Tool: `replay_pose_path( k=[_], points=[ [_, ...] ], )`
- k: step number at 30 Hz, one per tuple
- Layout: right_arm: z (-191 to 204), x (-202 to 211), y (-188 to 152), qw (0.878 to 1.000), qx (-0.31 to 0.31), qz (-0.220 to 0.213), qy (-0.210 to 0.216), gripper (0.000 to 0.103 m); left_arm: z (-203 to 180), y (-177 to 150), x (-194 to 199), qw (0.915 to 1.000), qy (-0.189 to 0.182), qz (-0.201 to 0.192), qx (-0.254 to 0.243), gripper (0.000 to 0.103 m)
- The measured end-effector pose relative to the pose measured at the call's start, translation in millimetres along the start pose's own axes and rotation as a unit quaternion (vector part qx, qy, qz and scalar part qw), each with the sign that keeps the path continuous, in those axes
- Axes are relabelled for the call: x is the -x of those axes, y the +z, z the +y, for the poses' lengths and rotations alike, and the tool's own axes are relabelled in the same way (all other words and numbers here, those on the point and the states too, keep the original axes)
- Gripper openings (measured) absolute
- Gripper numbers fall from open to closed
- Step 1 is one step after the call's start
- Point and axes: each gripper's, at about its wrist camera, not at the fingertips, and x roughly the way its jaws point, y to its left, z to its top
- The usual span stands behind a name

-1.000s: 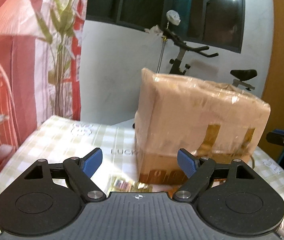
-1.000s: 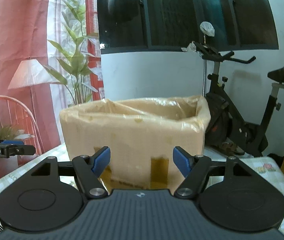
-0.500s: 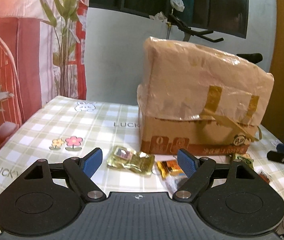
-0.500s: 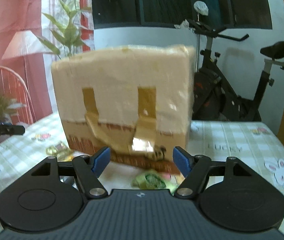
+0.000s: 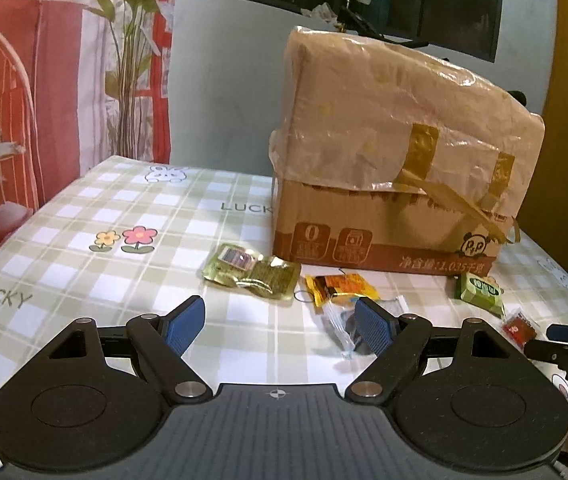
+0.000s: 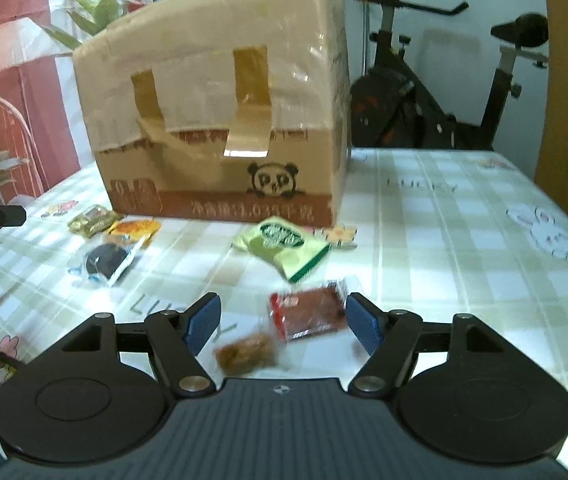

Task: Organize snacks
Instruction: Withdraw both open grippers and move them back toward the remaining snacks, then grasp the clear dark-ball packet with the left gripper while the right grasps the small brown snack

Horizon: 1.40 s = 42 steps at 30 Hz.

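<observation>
Both grippers tilt down over the bench (image 5: 84, 216); left gripper (image 5: 280, 322) fingers spread, empty; right gripper (image 6: 282, 322) fingers apart around a red packet (image 6: 308, 314); snacks lie before the box (image 6: 220, 120), contents hidden.

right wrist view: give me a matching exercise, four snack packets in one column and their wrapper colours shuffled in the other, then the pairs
Snacks, by place in the right wrist view:
1. packet between the right gripper's open fingers
2. packet lying nearest the panda on the cardboard box
3. packet holding a round dark biscuit, at the left
4. packet just behind the biscuit one, toward the box

Colours:
A. clear
B. orange
C. red
D. light green

Pairs:
1-C, the red packet
2-D, the green packet
3-A, the clear packet
4-B, the orange packet
</observation>
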Motion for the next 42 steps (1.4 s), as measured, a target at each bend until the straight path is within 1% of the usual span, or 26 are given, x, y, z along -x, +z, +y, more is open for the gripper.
replay_pose_path(
  k=[7,9,13,16,17,19,23,24,25,26,27,31,34,37,39,42],
  points=[
    [15,-4,-6,0.999,-0.01,0.053,0.006,0.072,-5,-5,-3,0.9999,-0.009,0.007,-0.006,0.084],
    [18,-3,-5,0.998,-0.016,0.061,0.005,0.072,-6,-7,-4,0.9999,-0.011,0.008,-0.008,0.084],
    [19,-5,-1,0.996,-0.04,0.072,0.03,0.072,-5,-8,-5,0.9999,-0.011,0.01,-0.005,0.084],
    [25,-12,3,0.996,-0.023,0.075,0.035,0.065,-4,-8,-5,0.9999,-0.009,0.012,-0.003,0.084],
    [26,-14,5,0.996,-0.018,0.075,0.036,0.06,-4,-8,-5,0.9999,-0.009,0.012,-0.002,0.084],
    [28,-19,7,0.996,-0.012,0.074,0.038,0.056,-3,-8,-5,0.9999,-0.009,0.013,-0.001,0.084],
    [34,-24,7,0.997,0.018,0.069,0.022,0.042,-3,-9,-6,0.9998,-0.009,0.016,0.002,0.084],
    [35,-23,6,0.997,0.025,0.067,0.017,0.037,-3,-9,-6,0.9998,-0.011,0.016,0.003,0.084],
    [35,-23,4,0.997,0.031,0.066,0.012,0.034,-3,-9,-7,0.9998,-0.012,0.018,0.005,0.084],
    [34,-23,3,0.997,0.034,0.064,0.008,0.026,-3,-9,-8,0.9997,-0.012,0.02,0.006,0.084],
    [32,-23,3,0.997,0.034,0.062,0.005,0.02,-3,-10,-8,0.9997,-0.012,0.021,0.006,0.084],
    [29,-24,4,0.997,0.035,0.059,0.022,0.019,-4,-11,-10,0.9995,-0.015,0.027,0.011,0.084],
    [33,-28,9,0.997,0.045,0.043,0.046,0.019,-6,-11,-12,0.999,-0.024,0.034,0.015,0.084],
    [41,-36,17,0.996,0.067,0.017,0.051,0.019,-10,-9,-15,0.9985,-0.035,0.038,0.019,0.084],
    [42,-43,21,0.996,0.069,0.001,0.056,0.019,-14,-7,-19,0.998,-0.042,0.041,0.023,0.084],
    [42,-53,24,0.996,0.067,-0.011,0.052,0.019,-21,-3,-27,0.9973,-0.049,0.049,0.023,0.084]
  ],
)
